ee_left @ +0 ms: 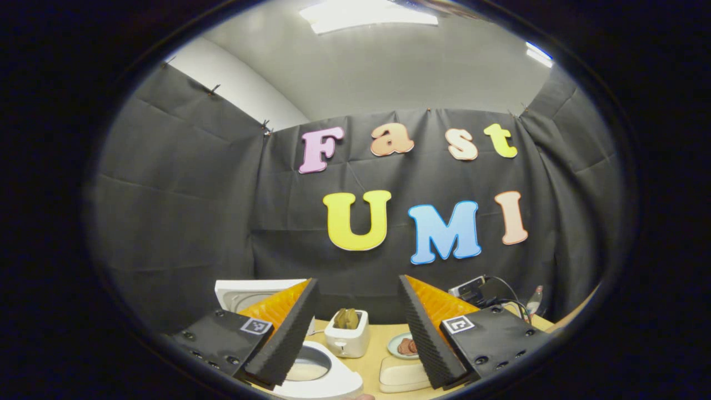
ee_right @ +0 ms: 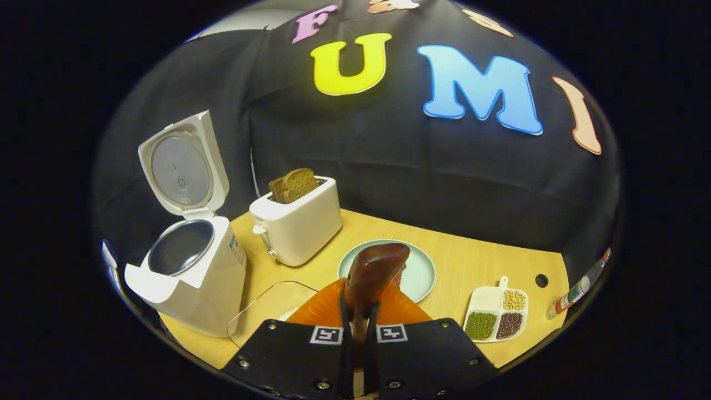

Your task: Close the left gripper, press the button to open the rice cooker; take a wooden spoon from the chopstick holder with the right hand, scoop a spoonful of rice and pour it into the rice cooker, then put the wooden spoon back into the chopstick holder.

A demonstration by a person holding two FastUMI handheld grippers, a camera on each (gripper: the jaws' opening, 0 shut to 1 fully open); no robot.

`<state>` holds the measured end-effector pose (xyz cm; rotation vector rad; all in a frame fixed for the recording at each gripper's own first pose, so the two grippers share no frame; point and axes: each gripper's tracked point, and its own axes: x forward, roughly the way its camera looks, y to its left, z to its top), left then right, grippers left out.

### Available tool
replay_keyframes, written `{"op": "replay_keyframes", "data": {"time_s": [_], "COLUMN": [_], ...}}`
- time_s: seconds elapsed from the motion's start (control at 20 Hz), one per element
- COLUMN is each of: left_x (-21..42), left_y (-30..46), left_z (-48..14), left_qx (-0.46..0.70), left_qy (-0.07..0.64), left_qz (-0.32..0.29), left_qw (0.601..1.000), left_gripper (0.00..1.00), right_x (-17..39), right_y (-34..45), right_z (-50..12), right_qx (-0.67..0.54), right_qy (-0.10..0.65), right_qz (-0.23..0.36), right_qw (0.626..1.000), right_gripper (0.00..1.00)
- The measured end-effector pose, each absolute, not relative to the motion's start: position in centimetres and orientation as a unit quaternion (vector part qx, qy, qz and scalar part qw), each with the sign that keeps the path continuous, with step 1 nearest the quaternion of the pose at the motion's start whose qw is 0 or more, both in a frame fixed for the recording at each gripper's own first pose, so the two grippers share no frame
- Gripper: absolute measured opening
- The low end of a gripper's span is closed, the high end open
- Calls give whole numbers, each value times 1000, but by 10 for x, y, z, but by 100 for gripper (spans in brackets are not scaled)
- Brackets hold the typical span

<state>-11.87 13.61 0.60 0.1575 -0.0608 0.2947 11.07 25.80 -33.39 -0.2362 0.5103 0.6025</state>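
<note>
In the right gripper view my right gripper is shut on the handle of a brown wooden spoon. The spoon's bowl stands up in front of the camera, and I cannot tell whether it carries anything. The white rice cooker stands at the left with its lid swung up and its metal pot showing. In the left gripper view my left gripper is open and holds nothing. The cooker's rim lies just below its left finger, and the raised lid stands behind that finger.
A white toaster with bread stands behind the cooker. On the wooden table are a pale green plate, a divided white tray of grains, a clear lid and a bottle at the right edge.
</note>
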Motion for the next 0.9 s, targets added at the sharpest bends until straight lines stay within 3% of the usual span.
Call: {"op": "replay_keyframes", "data": {"time_s": [0.35,0.4,0.45,0.65,0.9], "left_x": [-121,-123,-128,-140,-154], "left_y": [159,164,167,179,183], "left_z": [-2,-3,-4,-3,-2], "left_qx": [71,66,63,67,60], "left_qy": [-20,-20,-17,-17,-17], "left_qz": [152,156,158,175,181], "left_qw": [986,985,985,982,982], "left_gripper": [93,97,94,97,95], "right_x": [101,93,84,59,75], "right_y": [275,281,288,314,288], "right_z": [-378,-384,-390,-393,-395], "right_qx": [-187,-182,-162,-57,123], "right_qy": [273,286,305,353,399], "right_qz": [290,295,301,318,260], "right_qw": [898,893,889,878,871], "right_gripper": [8,8,8,8,8]}}
